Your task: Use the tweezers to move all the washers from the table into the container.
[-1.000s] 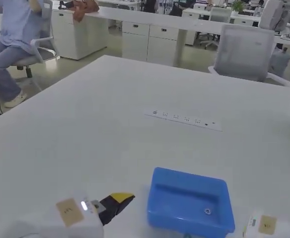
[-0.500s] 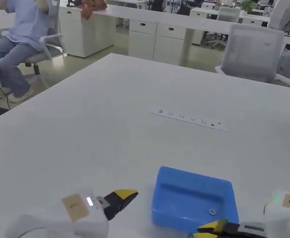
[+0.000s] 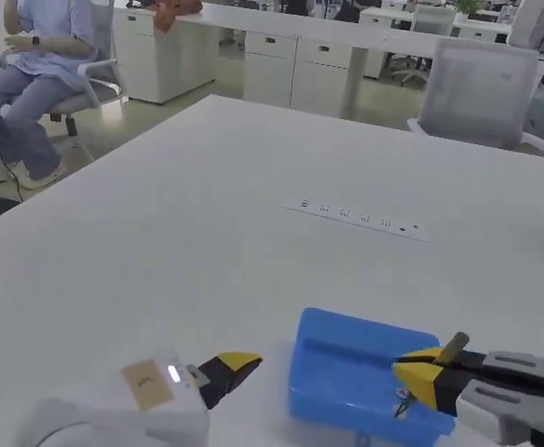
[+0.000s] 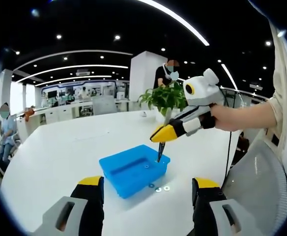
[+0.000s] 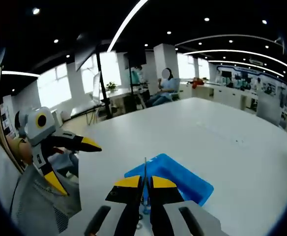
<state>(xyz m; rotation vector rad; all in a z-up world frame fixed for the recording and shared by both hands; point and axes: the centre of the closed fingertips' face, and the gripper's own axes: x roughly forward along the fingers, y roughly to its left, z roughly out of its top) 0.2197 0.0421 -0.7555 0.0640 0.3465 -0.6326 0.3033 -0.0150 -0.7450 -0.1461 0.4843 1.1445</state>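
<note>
A blue container (image 3: 346, 368) stands on the white table (image 3: 207, 233), also seen in the left gripper view (image 4: 129, 169) and the right gripper view (image 5: 185, 182). My right gripper (image 3: 412, 372) (image 4: 159, 135) (image 5: 144, 183) is shut on thin tweezers (image 4: 160, 151) (image 5: 145, 169), whose tips point down over the container's near edge. One washer (image 4: 147, 167) lies inside the container. A few washers (image 4: 162, 189) lie on the table beside it. My left gripper (image 3: 239, 363) (image 4: 147, 183) (image 5: 70, 160) hovers left of the container, open and holding nothing.
A flush power strip (image 3: 356, 219) sits in the table beyond the container. Office chairs (image 3: 482, 88) and desks stand behind the table. A person (image 3: 39, 56) sits at the far left. A potted plant (image 4: 165, 98) stands further back.
My right gripper came in from the lower right with the tweezers and now hangs over the container. The left gripper has barely moved. The head camera shifted a little.
</note>
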